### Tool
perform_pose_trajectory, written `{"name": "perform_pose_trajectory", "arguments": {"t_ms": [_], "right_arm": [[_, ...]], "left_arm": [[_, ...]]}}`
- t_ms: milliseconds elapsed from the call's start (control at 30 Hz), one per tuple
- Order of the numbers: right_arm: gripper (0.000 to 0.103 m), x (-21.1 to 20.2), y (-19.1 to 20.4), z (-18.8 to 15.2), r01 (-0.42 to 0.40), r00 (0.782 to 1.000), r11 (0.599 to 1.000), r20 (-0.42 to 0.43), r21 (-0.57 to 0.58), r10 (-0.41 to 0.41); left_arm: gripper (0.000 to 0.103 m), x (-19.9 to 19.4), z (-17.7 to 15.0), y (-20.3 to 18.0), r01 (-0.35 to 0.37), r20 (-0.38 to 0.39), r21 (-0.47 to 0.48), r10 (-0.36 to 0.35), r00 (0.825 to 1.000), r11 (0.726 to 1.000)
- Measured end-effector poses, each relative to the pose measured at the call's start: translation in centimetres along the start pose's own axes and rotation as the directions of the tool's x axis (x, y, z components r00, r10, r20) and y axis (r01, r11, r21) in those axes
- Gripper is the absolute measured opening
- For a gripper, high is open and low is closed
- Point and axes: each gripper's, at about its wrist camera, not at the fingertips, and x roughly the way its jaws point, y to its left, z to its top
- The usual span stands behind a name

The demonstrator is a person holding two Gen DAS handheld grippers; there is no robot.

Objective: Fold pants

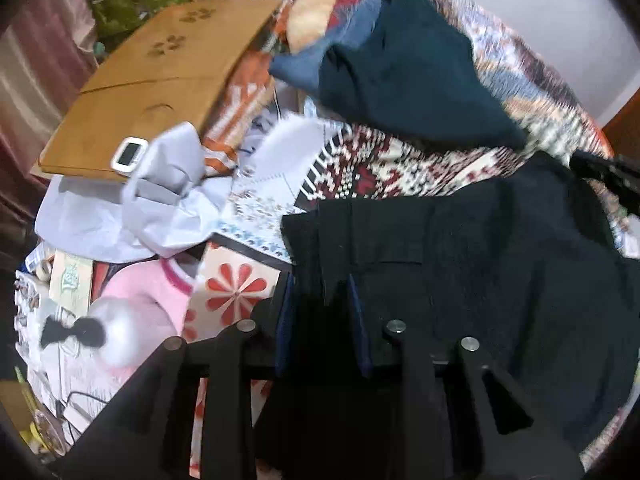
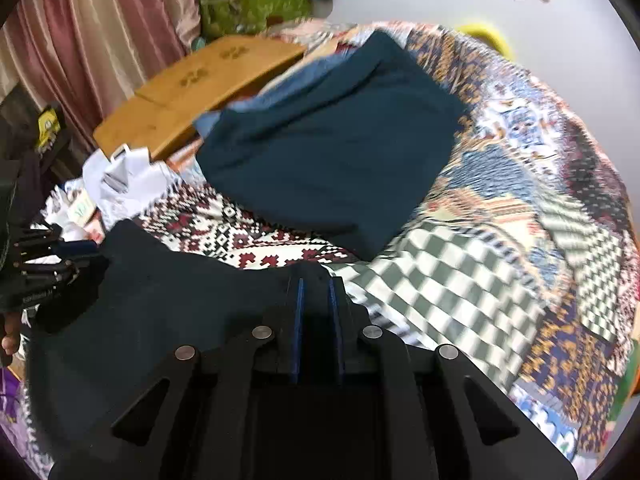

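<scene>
Black pants (image 1: 460, 248) lie spread on a patterned quilt; they also show in the right wrist view (image 2: 168, 292). My left gripper (image 1: 320, 292) is shut on the pants' waistband edge at one corner. My right gripper (image 2: 318, 288) is shut on the pants' edge at the other side. The left gripper also shows at the far left of the right wrist view (image 2: 60, 260), and the right gripper at the right edge of the left wrist view (image 1: 612, 176). The cloth hangs taut between them, slightly lifted.
A folded dark teal garment (image 2: 332, 148) lies on a blue one (image 1: 300, 64) further back on the quilt (image 2: 500, 220). A wooden board (image 1: 160, 72), white cloth (image 1: 160, 200), a pink item (image 1: 148, 292) and clutter lie left. Curtains (image 2: 100, 32) hang behind.
</scene>
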Motion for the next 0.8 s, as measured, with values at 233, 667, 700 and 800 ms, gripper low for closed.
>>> {"name": "perform_pose_trajectory", "arguments": {"t_ms": [233, 667, 700, 800], "right_arm": [[0.039, -6.8, -0.2, -4.8, -0.002, 0.994, 1.000, 0.105, 0.021, 0.000], [0.040, -11.0, -2.3, -16.1, 0.077, 0.991, 0.989, 0.100, 0.130, -0.091], [0.040, -11.2, -2.4, -16.7, 0.079, 0.991, 0.987, 0.098, 0.143, -0.094], [0.040, -11.1, -2.9, -18.5, 0.088, 0.991, 0.979, 0.082, 0.182, -0.104]], "left_arm": [[0.067, -5.4, -2.8, 0.2, 0.068, 0.055, -0.061, -0.065, 0.996, 0.996], [0.070, -5.7, -8.5, -0.8, 0.230, -0.053, -0.241, -0.249, 0.967, 0.943], [0.071, -5.6, -8.6, -0.7, 0.250, -0.059, -0.259, -0.274, 0.960, 0.933], [0.072, -5.1, -8.8, -0.2, 0.297, -0.071, -0.332, -0.337, 0.939, 0.895]]}}
